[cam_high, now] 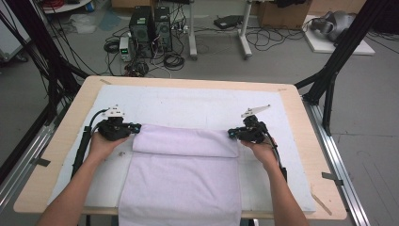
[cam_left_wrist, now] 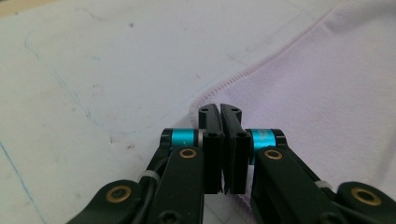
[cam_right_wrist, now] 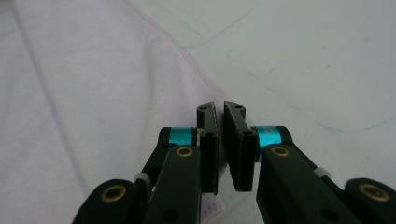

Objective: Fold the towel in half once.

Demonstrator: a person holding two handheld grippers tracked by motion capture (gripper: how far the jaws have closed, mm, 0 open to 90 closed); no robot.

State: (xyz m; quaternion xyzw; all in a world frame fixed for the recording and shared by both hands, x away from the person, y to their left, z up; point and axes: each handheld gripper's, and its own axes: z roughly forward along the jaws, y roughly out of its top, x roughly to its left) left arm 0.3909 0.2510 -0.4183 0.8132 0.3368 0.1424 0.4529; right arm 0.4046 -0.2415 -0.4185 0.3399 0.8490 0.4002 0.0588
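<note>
Towel fold, both grippers closed at the fold's ends.

High view: pale lilac towel (cam_high: 181, 181) lies mid-table on a white mat (cam_high: 188, 106), near end hanging over the table's (cam_high: 301, 122) front edge, far end folded back into a band. Left gripper (cam_high: 136, 127) at band's left end, right gripper (cam_high: 231, 133) at its right end. No legible writing. Left gripper view: jaws closed; cloth at jaw base, pinch can't be confirmed; stitched hem visible. Right gripper view: jaws near-closed, slim gap at the tips, hem corner below; grip unclear.

A lab: computer towers (cam_high: 150, 27), tangled cables (cam_high: 171, 59) on grey floor (cam_high: 367, 108), black frame struts (cam_high: 336, 66)
</note>
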